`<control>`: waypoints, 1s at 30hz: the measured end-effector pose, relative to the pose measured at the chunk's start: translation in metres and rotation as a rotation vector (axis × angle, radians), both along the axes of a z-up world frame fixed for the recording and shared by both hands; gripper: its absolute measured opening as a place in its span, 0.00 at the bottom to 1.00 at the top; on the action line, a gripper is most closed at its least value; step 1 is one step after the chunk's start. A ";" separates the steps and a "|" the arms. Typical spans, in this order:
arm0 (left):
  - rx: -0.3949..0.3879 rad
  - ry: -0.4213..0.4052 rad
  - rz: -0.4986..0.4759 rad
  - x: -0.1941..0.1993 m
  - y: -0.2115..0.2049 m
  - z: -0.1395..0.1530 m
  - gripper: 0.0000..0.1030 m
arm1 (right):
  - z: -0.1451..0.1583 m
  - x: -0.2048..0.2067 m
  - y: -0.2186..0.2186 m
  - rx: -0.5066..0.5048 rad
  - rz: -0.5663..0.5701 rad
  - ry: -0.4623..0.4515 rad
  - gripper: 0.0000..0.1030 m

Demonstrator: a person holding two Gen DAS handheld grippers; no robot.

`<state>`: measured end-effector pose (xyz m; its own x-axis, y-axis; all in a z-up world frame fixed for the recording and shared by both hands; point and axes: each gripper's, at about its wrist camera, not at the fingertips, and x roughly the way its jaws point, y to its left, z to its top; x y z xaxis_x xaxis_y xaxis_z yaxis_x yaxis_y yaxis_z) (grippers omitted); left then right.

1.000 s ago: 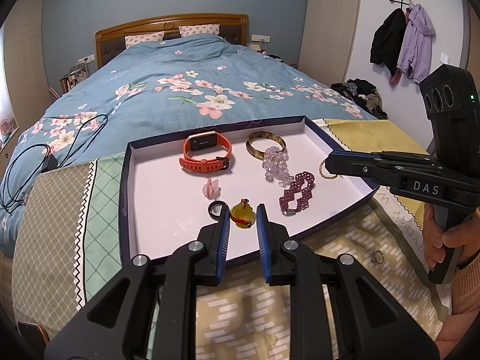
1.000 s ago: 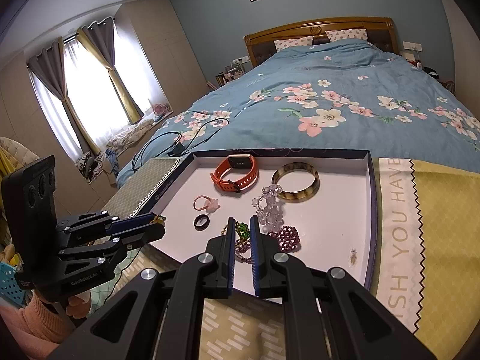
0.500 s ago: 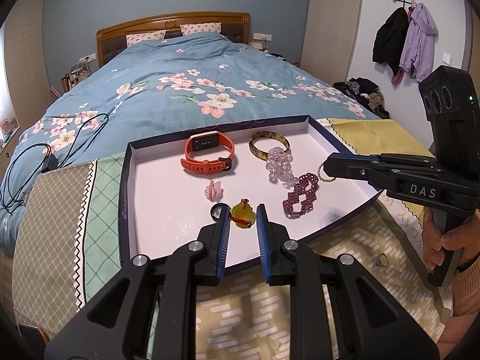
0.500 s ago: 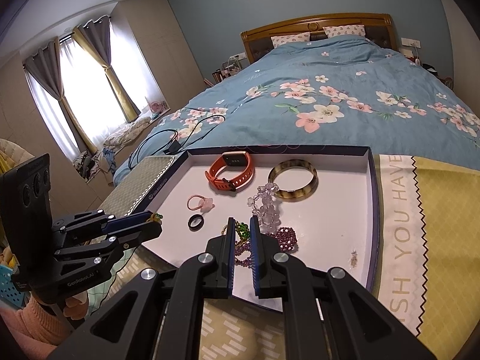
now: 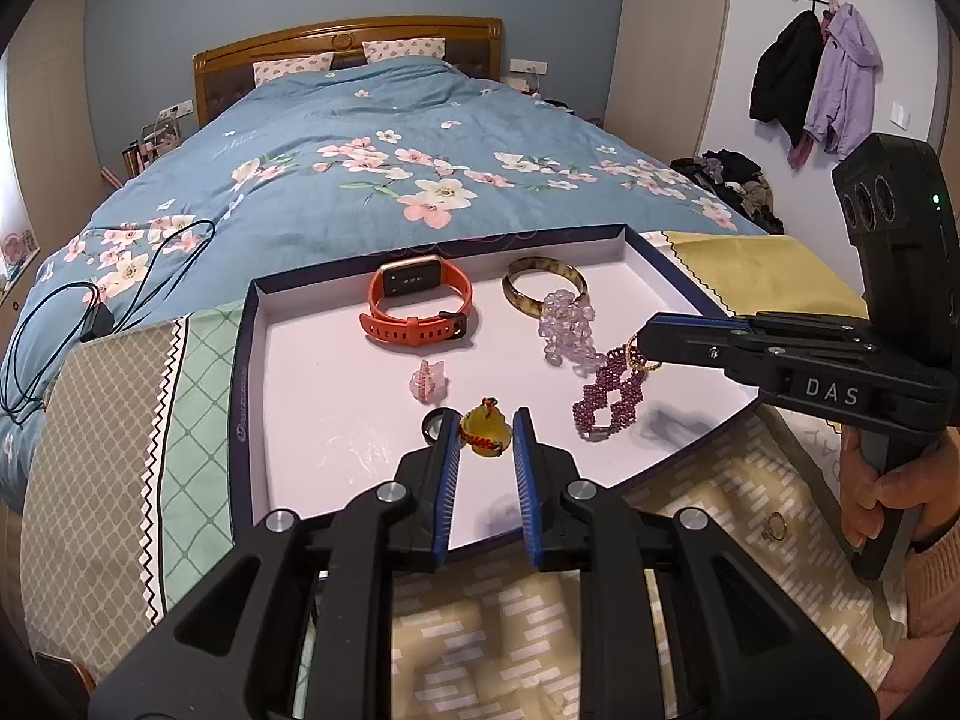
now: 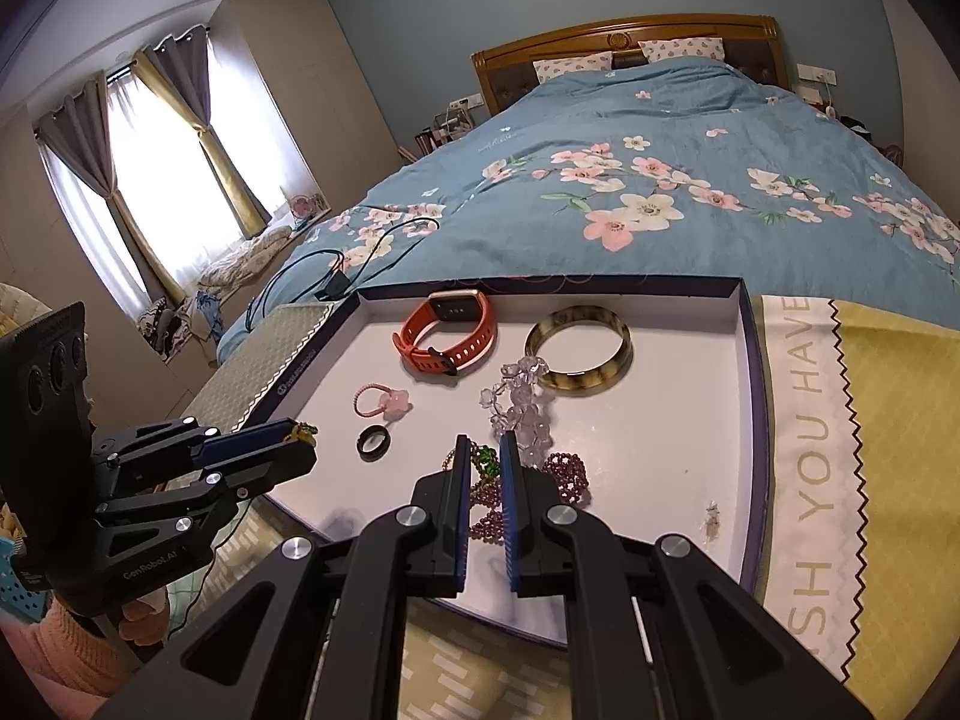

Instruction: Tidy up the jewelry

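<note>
Hardly anything has shifted in the last second: the left gripper (image 5: 486, 441) stays clamped on the yellow charm (image 5: 487, 431), the right gripper (image 6: 482, 462) stays pinching a green-and-gold bracelet (image 6: 483, 461) over the tray (image 6: 753, 360). Beyond lie the purple beaded bracelet (image 5: 612, 393), orange watch (image 5: 420, 303) and bangle (image 6: 579, 351).

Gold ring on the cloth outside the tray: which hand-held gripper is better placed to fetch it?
Probably right: the gold ring lies just by the right hand, farther from the left hand-held gripper. Both hold jewelry, though.
</note>
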<state>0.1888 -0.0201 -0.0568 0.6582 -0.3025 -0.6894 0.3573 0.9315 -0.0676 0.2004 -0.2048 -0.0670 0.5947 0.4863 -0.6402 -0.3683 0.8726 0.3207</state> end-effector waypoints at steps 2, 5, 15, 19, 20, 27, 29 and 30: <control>0.001 0.003 0.002 0.001 0.000 -0.001 0.18 | -0.001 0.001 0.001 -0.003 -0.001 0.004 0.08; 0.004 0.008 0.006 0.004 -0.001 -0.003 0.18 | -0.004 0.003 0.002 -0.009 -0.004 0.012 0.08; 0.017 0.031 0.022 0.013 -0.003 -0.011 0.18 | -0.009 0.010 0.006 -0.027 -0.015 0.026 0.08; 0.018 0.047 0.028 0.017 -0.003 -0.015 0.18 | -0.011 0.012 0.009 -0.035 -0.014 0.030 0.08; 0.016 0.051 0.028 0.018 -0.003 -0.017 0.18 | -0.011 0.012 0.009 -0.037 -0.014 0.031 0.08; 0.018 0.073 0.036 0.024 -0.005 -0.024 0.18 | -0.015 0.014 0.012 -0.053 -0.016 0.040 0.09; 0.022 0.074 0.040 0.026 -0.006 -0.026 0.18 | -0.016 0.015 0.012 -0.060 -0.021 0.041 0.10; 0.024 0.074 0.041 0.026 -0.006 -0.027 0.18 | -0.017 0.015 0.012 -0.061 -0.023 0.042 0.10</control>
